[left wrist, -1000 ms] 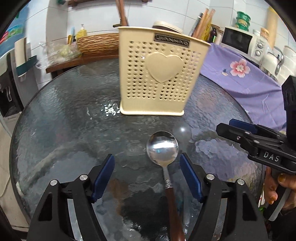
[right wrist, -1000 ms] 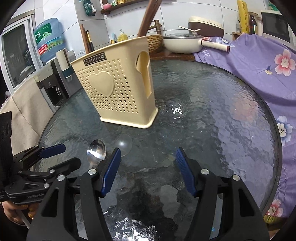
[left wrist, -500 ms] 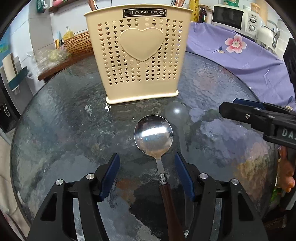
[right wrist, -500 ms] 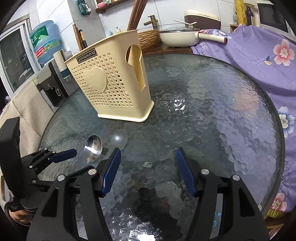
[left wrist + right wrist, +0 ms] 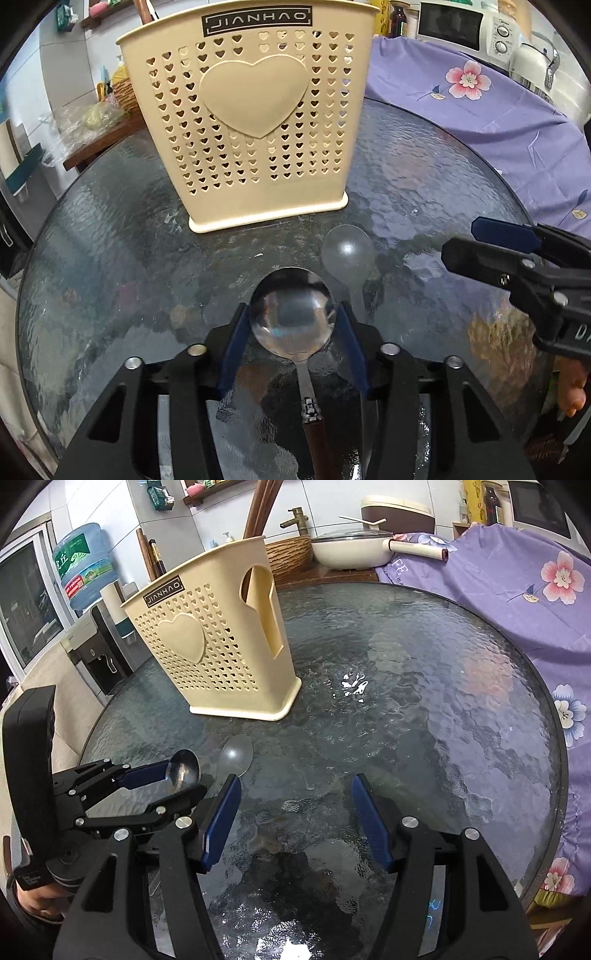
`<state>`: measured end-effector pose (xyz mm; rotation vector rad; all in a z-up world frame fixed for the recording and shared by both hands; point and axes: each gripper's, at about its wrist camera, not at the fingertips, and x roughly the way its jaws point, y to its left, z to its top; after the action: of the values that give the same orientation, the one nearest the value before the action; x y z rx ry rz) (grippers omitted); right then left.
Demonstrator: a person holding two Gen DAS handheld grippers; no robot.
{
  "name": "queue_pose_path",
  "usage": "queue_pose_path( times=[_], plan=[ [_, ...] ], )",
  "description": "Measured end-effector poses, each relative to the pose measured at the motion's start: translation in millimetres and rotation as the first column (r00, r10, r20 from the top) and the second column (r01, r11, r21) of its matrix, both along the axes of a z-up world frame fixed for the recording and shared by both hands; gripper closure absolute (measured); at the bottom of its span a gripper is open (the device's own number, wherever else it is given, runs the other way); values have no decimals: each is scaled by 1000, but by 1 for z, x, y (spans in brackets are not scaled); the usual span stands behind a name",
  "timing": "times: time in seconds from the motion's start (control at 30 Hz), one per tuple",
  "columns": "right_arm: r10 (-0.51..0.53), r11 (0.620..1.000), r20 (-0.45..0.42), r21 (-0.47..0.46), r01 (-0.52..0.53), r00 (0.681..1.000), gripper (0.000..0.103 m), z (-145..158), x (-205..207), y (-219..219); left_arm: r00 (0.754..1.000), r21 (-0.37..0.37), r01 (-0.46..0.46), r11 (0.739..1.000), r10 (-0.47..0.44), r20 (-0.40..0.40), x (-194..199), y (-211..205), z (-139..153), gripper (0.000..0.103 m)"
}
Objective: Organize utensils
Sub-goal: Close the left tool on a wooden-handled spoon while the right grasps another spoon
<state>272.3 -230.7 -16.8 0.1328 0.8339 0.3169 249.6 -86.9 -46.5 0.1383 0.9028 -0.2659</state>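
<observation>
The metal spoon (image 5: 293, 320) sits right between the two blue fingers (image 5: 232, 354) of the left gripper (image 5: 291, 347). Its round bowl is in the gap near the fingertips, and its long stem runs straight back toward the hand, ending in a dark brown handle. So the spoon's long line goes the same way the fingers point. The fingers are closing in on the bowl from both sides. They look very near its edges, but I cannot be sure they press on it yet.

The left gripper is the near one. The right gripper (image 5: 295, 823) is off to the side, with its fingers (image 5: 371, 827) set wide and nothing between them. Only bare glass tabletop (image 5: 443, 709) lies in that gap.

The spoon is shiny and silver, and its bowl shows a blurry picture of the room. It seems to lie on the tabletop, or just above it. Just past its tip, a little to the right of the fingers, lies a second spoon (image 5: 347, 258) that is pale and see-through.

Straight ahead of the left fingers stands the cream holder (image 5: 255, 122), upright, full of small heart holes with one big heart on the front. The spoon likely goes in there, so it would have to be lifted up and over the top edge.
</observation>
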Motion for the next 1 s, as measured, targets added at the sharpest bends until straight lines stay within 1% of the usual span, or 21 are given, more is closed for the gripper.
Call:
queue_pose_path(
  times=[0.13, 0.3, 0.5, 0.6, 0.73, 0.83, 0.9, 1.0],
  plan=[
    [11, 1000, -7, -7, -11, 1000, 40, -1, 1, 7, 1000, -12, -13, 1000, 13, 2, 2, 5, -1, 57],
    [44, 999, -17, -26, -44, 999, 40, -1, 1, 25, 999, -56, -36, 998, 36, 1, 4, 20, 5, 57],
    [88, 991, -48, -95, -92, 995, 40, -7, 6, 59, 995, -110, -82, 991, 88, 47, -1, 48, 28, 57],
    [80, 990, -70, -111, -88, 994, 40, -13, 11, 73, 990, -137, -110, 984, 121, 72, -5, 63, 40, 57],
    [56, 984, -83, -166, -69, 995, 40, -20, 18, 89, 984, -157, -134, 979, 150, 95, -7, 74, 50, 57],
    [37, 979, -67, -200, -50, 997, 44, -21, 22, 99, 983, -168, -136, 977, 154, 101, -7, 78, 52, 57],
    [29, 976, -61, -212, -42, 998, 50, -21, 24, 103, 982, -172, -137, 976, 156, 103, -6, 77, 53, 57],
    [21, 967, -47, -252, -33, 999, 56, -23, 29, 110, 981, -180, -139, 974, 160, 105, -6, 79, 54, 57]
  ],
)
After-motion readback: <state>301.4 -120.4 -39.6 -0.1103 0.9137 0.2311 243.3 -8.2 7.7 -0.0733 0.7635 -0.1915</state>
